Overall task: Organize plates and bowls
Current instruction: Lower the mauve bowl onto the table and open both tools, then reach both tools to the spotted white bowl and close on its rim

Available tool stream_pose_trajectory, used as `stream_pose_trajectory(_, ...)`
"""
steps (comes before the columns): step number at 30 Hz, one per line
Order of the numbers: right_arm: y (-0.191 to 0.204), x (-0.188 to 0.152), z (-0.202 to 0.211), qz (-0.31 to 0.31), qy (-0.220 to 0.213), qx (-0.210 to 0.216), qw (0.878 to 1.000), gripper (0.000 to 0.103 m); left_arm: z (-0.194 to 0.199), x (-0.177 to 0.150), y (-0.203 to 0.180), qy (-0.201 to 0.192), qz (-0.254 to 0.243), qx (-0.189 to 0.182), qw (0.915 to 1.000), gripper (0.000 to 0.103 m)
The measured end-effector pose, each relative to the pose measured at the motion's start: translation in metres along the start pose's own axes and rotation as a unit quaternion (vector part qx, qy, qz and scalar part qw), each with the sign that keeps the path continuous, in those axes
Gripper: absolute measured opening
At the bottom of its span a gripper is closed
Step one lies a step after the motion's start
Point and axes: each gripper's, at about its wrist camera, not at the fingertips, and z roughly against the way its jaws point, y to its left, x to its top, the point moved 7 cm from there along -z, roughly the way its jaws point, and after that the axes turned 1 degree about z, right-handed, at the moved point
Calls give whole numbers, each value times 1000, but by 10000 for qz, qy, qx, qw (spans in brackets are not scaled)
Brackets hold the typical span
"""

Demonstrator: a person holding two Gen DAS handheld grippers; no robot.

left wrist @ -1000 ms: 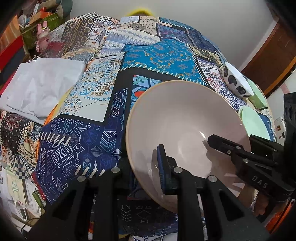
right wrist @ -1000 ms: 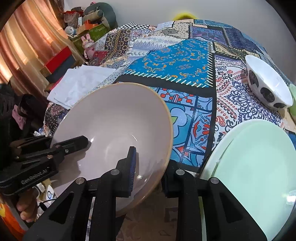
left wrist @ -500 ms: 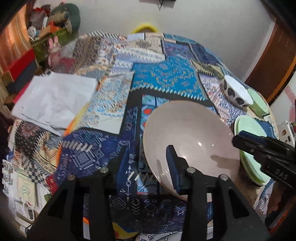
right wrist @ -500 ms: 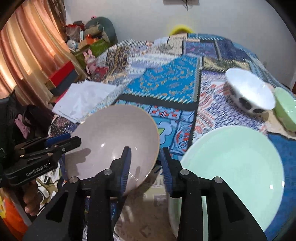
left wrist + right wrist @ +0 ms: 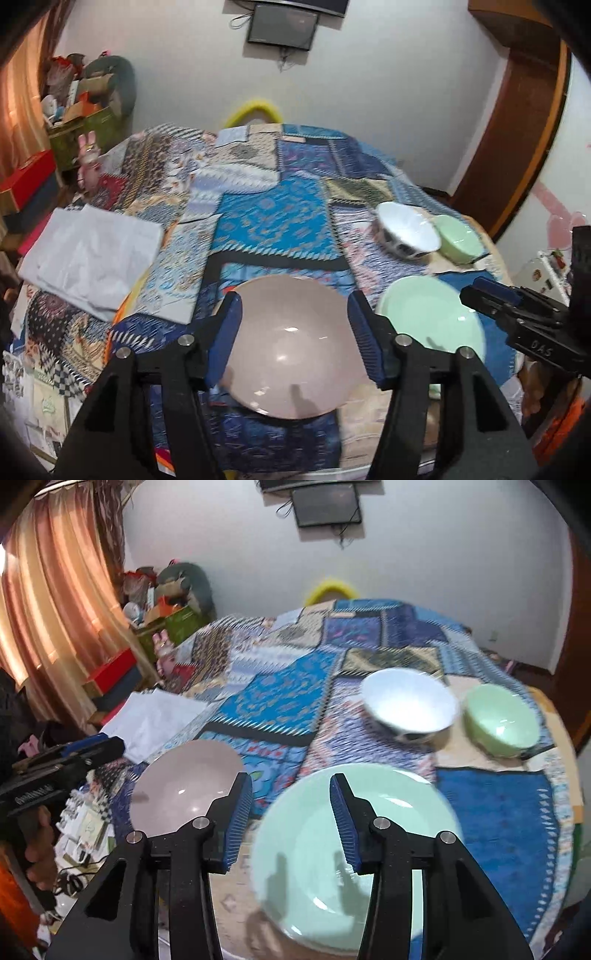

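A pale pink bowl (image 5: 288, 350) rests on the patchwork tablecloth near the front edge, left of a light green plate (image 5: 432, 317). My left gripper (image 5: 295, 332) hovers above the pink bowl, jaws opening, pads off the rim. In the right wrist view my right gripper (image 5: 290, 786) hangs over the gap between the pink bowl (image 5: 184, 786) and the green plate (image 5: 399, 801), its jaws opening with nothing gripped. Each gripper shows at the other view's edge: the right gripper (image 5: 476, 291) and the left gripper (image 5: 107, 746). Further back stand a white spotted bowl (image 5: 410, 705) and a green bowl (image 5: 498, 720).
A folded white cloth (image 5: 92, 258) lies at the table's left side. Boxes, toys and a curtain (image 5: 55, 609) crowd the left of the room. A yellow chair back (image 5: 255, 109) shows behind the far edge. A hand (image 5: 40, 853) holds the left gripper's handle.
Both grippers have let go of the pink bowl's rim, widened, and risen back from it. The bowl now sits alone on the cloth, and more of the table is in view.
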Motion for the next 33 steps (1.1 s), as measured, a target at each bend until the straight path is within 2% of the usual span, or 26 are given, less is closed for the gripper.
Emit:
stream_pose_trajectory(3,-19,5,14,-57,-145,-149,9998,44,4,12,-23,-44,-189,-102,9998,59)
stream_pose_trajectory(7,-42,12,27,-80,-300,-401,9987,44,5,27,-56,-202,-551,-55,9983,61)
stream_pose_trajectory(14,-76,22,28,-90,-407,-753,9963,44,-20,45,-94,-74,-587,-336,9977,64)
stream_pose_trajectory(18,-94,29,17,-43,-340,-963,9948,45,-43,54,-103,-12,-677,-208,9975,64)
stream_pose_trajectory(22,-110,35,-2,-140,-156,-996,9948,45,-70,59,-115,169,-869,-305,9956,64)
stream_pose_trajectory(28,-124,38,-33,-271,144,-756,9967,45,-112,68,-129,351,-1080,-317,9930,64)
stream_pose_trajectory(33,-138,33,-58,-332,364,-761,9959,45,-150,75,-139,568,-1113,-351,9915,64)
